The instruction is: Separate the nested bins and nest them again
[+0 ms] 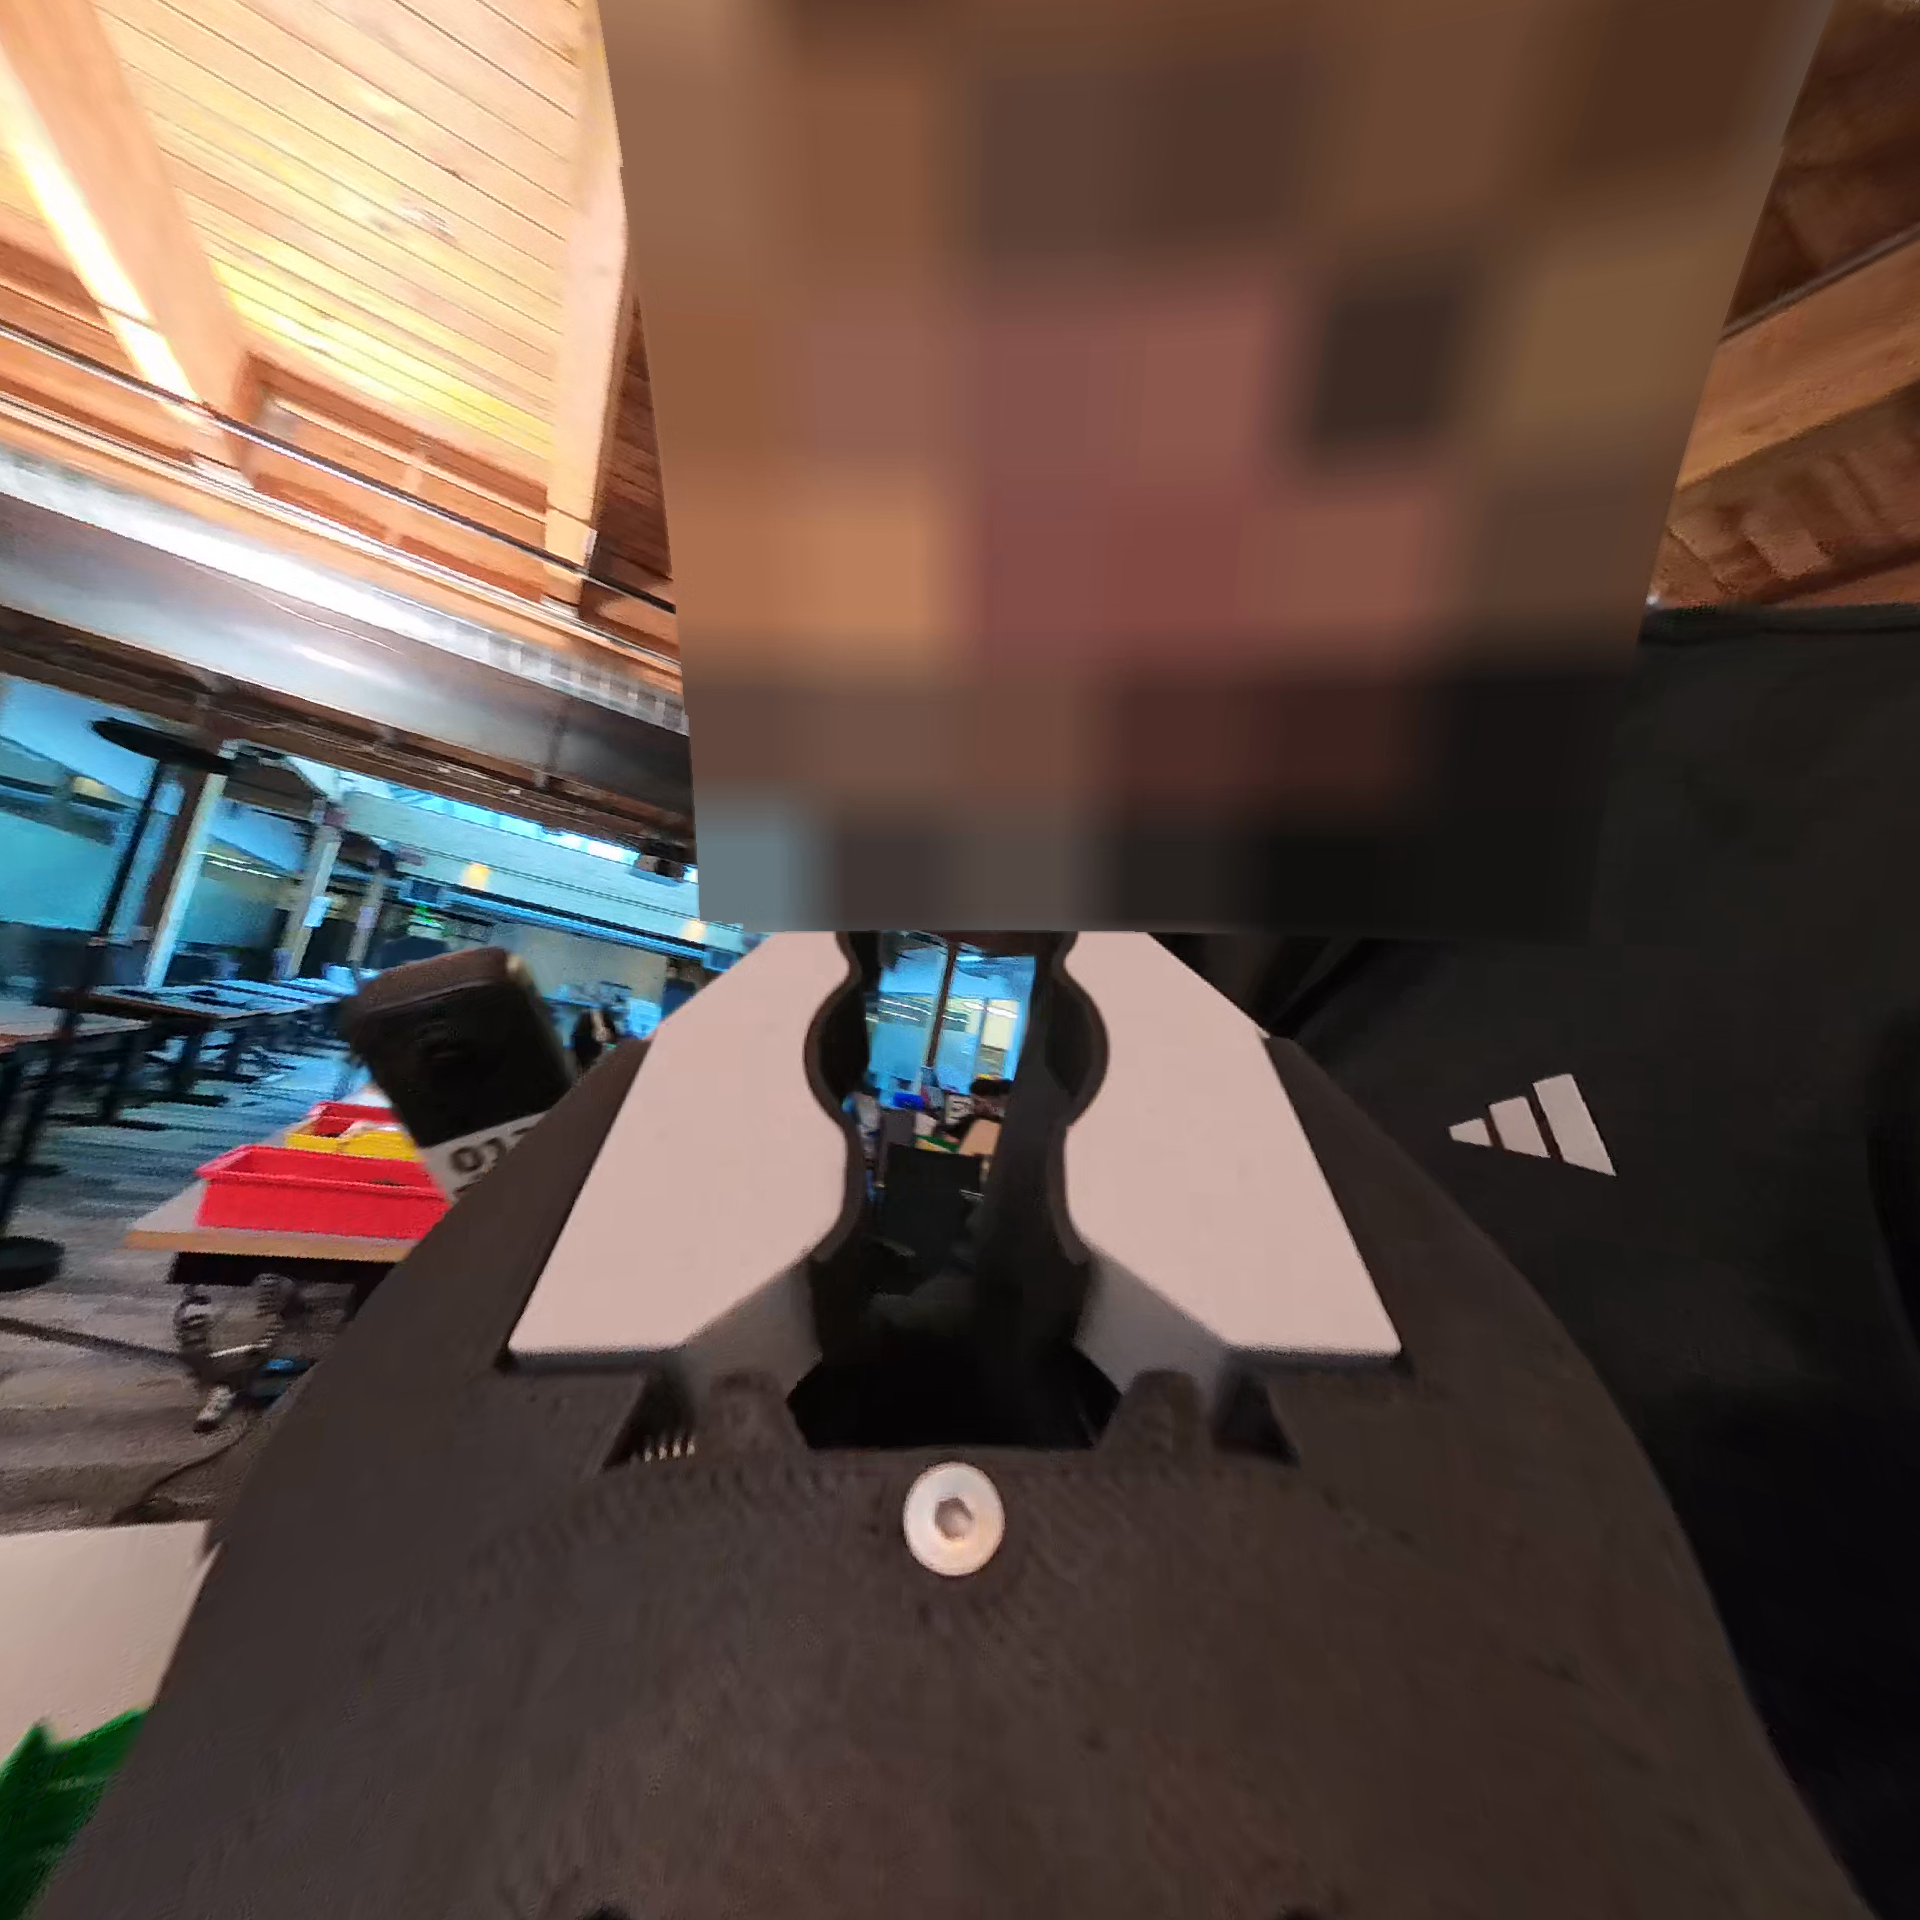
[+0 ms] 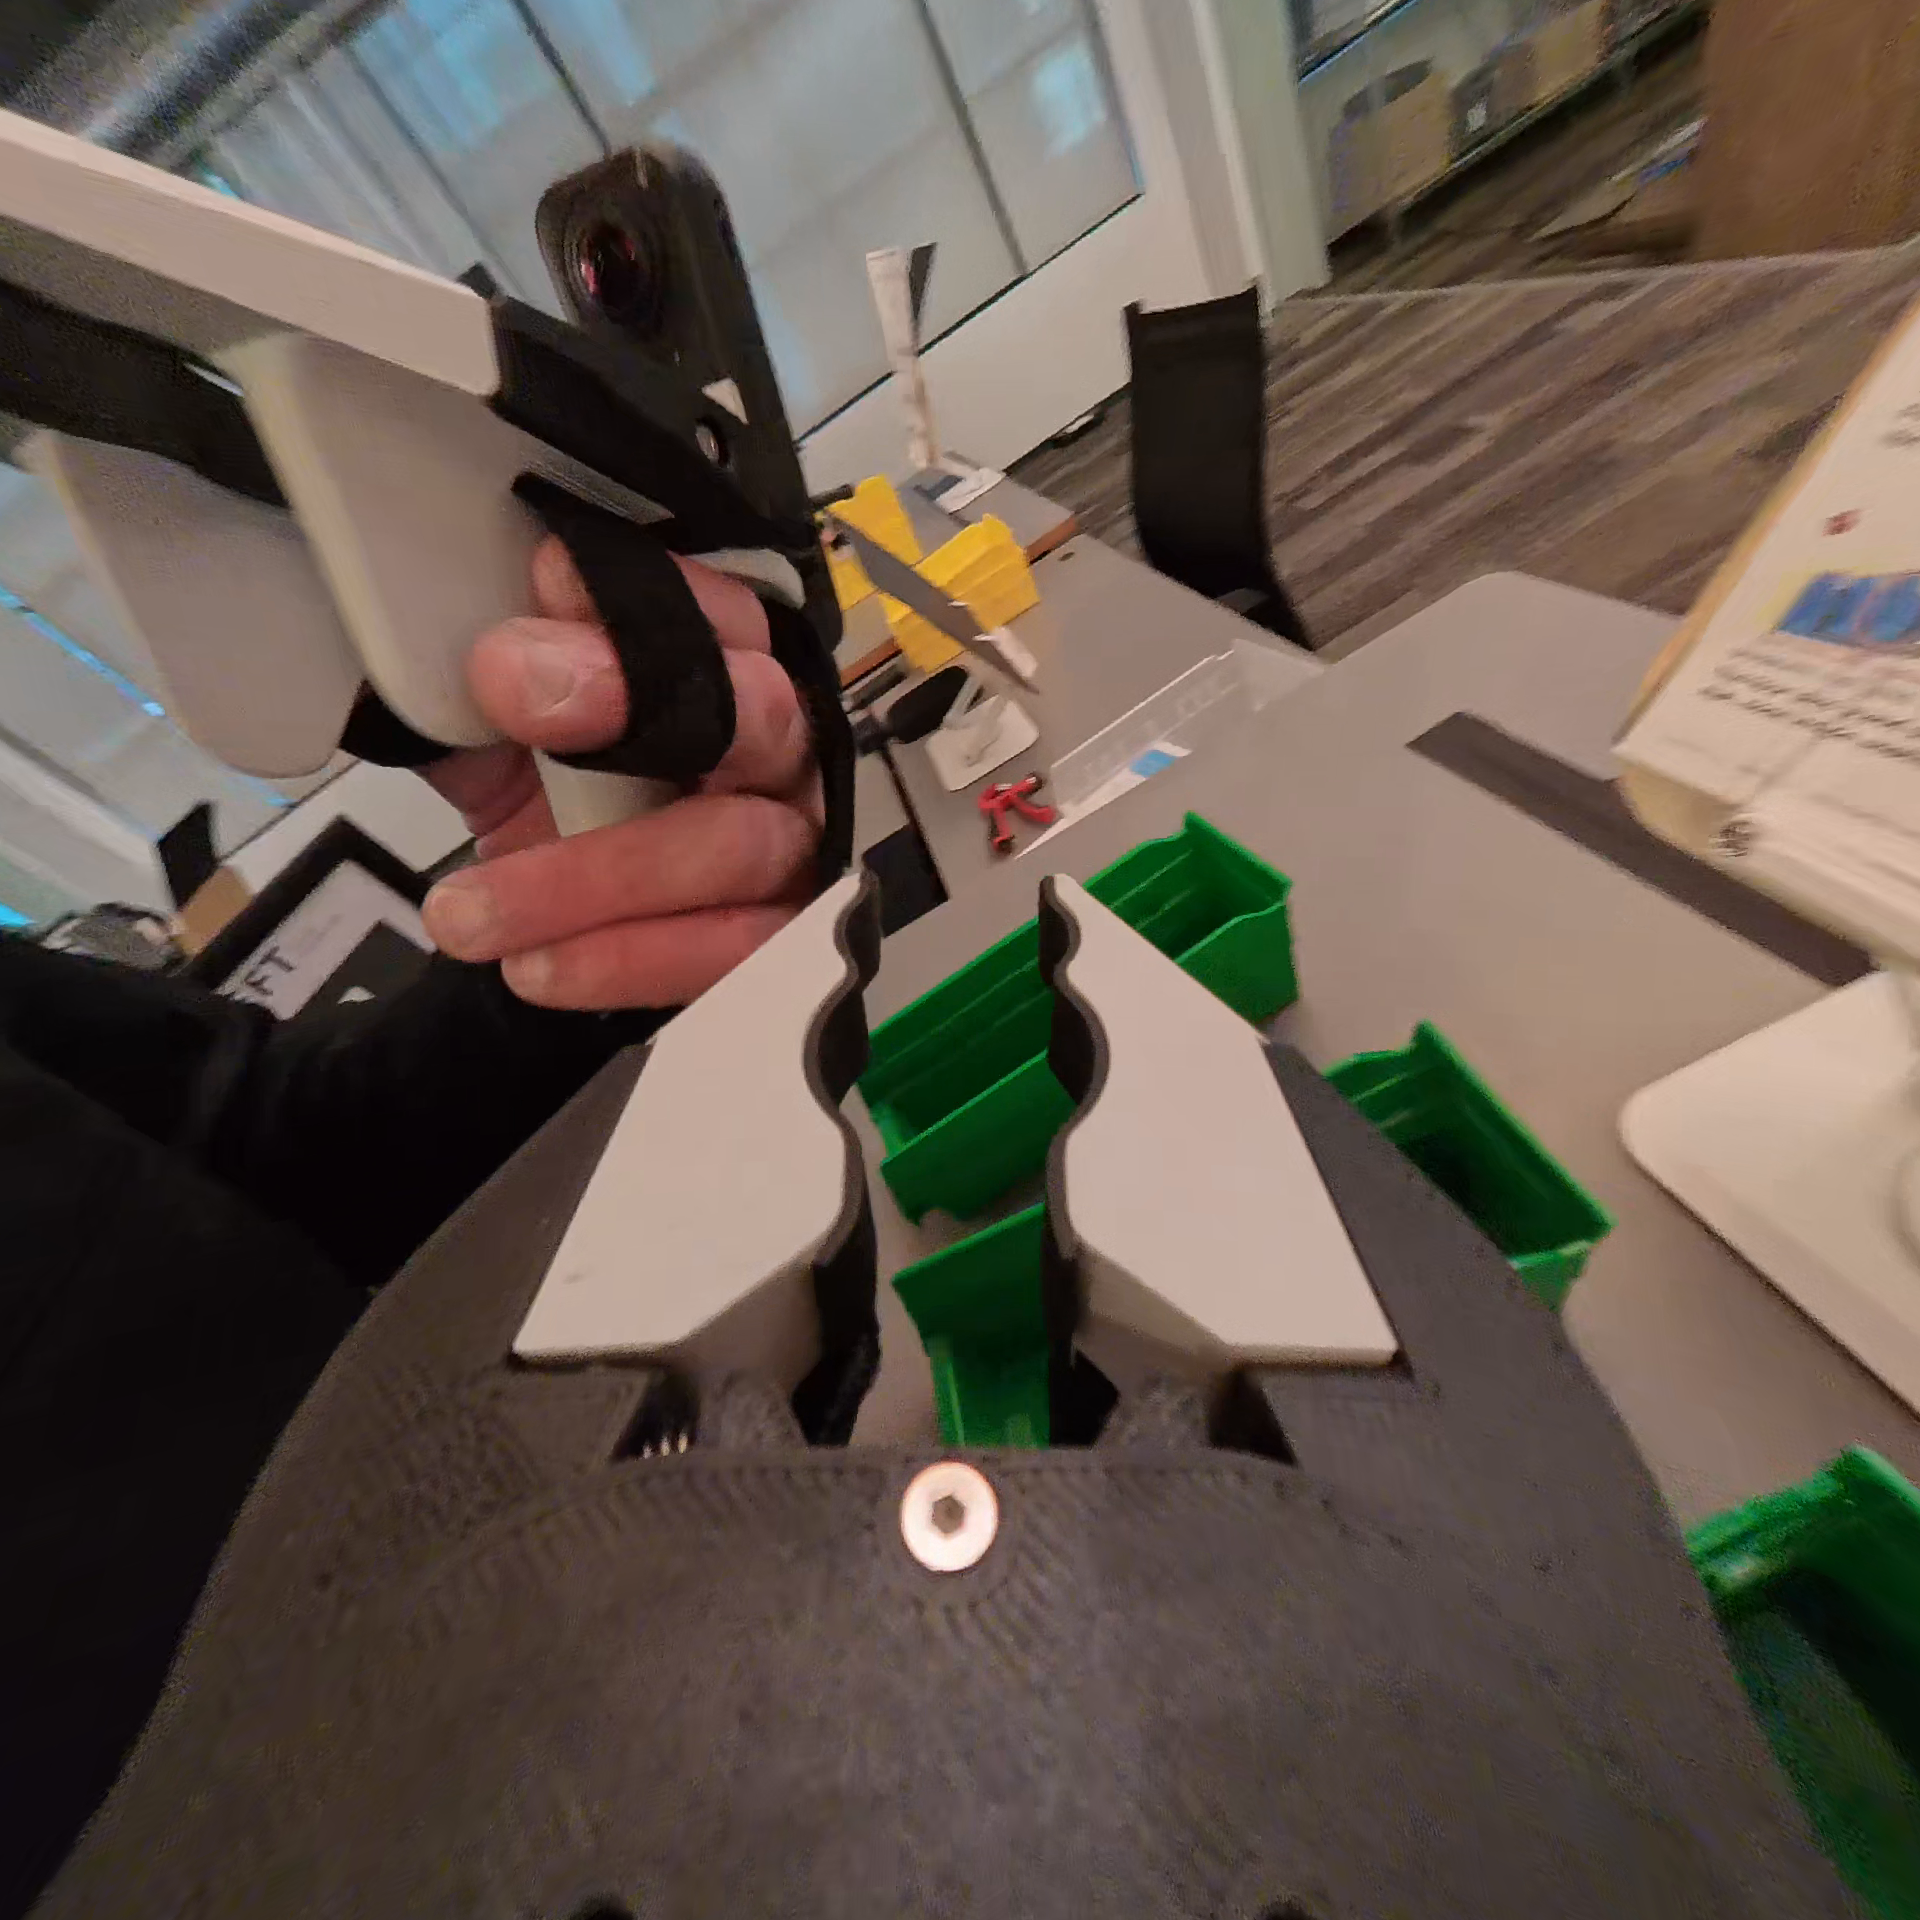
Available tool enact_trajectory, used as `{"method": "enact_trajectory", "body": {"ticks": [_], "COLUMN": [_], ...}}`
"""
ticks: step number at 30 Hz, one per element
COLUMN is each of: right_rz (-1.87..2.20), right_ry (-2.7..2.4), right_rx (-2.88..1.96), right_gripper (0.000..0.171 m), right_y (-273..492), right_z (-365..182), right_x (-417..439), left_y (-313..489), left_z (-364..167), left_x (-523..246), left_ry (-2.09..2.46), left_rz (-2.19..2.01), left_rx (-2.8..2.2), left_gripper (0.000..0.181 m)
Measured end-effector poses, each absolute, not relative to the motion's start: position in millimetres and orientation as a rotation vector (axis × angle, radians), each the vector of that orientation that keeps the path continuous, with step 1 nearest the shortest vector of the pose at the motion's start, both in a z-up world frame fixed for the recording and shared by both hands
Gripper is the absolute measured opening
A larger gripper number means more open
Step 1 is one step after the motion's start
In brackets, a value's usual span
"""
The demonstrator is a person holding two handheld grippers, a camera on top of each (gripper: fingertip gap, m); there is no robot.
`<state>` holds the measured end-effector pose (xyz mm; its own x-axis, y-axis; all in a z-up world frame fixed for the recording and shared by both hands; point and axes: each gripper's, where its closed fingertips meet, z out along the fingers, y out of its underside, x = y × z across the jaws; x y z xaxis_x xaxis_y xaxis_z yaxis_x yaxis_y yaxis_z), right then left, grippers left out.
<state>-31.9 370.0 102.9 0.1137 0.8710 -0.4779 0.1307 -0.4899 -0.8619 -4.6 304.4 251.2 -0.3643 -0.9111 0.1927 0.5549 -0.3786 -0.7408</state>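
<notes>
Green bins sit apart on the grey tabletop point(image 2: 1434, 935), so by the look of it you're at the re-nesting half. Left to right: your left tongs point(image 1: 951, 1023) point up and back at you, well off the work, jaws narrowly parted and empty. Your left hand point(image 2: 634, 790) has them raised above the tabletop's left side. Bring them down first. Right tongs point(image 2: 956, 940) hover over the bins, jaws narrowly parted, gripping nothing. Far bin point(image 2: 1195, 925) lies just past the tips, near bin point(image 2: 977, 1320) shows between the fingers, third bin point(image 2: 1475, 1153) just right of them, fourth point(image 2: 1808, 1621) at the lower right edge. Suggest you pin one bin by its wall with the left, grab the next by its rim with the right, square them up, lower straight. Writing: three-stripe logo on your black top point(image 1: 1538, 1127), a printed tag on the other tongs' camera, a printed card point(image 2: 1808, 665) at right, not transcribing any
</notes>
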Motion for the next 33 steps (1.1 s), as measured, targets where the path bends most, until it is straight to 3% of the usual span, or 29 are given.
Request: {"method": "enact_trajectory", "body": {"ticks": [4, 8, 13, 19, 23, 27, 31, 33], "right_rz": [1.549, 1.431, 1.432, 1.440, 1.437, 1.453, 1.460, 1.411], "right_ry": [-0.998, -1.083, -1.171, -1.354, -1.414, -1.465, -1.597, -1.630], "right_rx": [-1.674, -1.725, -1.687, -1.574, -1.558, -1.545, -1.539, -1.555], "right_gripper": [0.032, 0.027, 0.005, 0.002, 0.002, 0.002, 0.001, 0.001], "right_y": [354.8, 352.4, 339.9, 318.2, 311.3, 308.0, 290.6, 291.8], "right_z": [111.0, 97.4, 100.7, 114.6, 118.0, 120.6, 120.0, 112.7], "right_x": [-39.8, -40.0, -46.0, -45.7, -46.3, -38.7, -36.6, -33.7], "left_y": [296.8, 290.8, 267.8, 202.7, 202.9, 191.8, 168.6, 174.1], "left_z": [249.4, 249.4, 252.2, 249.6, 255.4, 248.3, 233.3, 225.0], "left_x": [18.3, 26.4, 47.3, 53.0, 62.9, 77.0, 90.3, 99.5], "left_ry": [0.779, 0.802, 0.954, 1.325, 1.308, 1.406, 1.463, 1.427], "left_rz": [-1.925, -1.971, -1.980, -2.162, -2.232, -2.283, -2.286, -2.250], "left_rx": [-0.758, -0.733, -0.732, -0.638, -0.698, -0.766, -0.798, -0.856], "left_gripper": [0.031, 0.032, 0.046, 0.059, 0.093, 0.094, 0.060, 0.056]}}
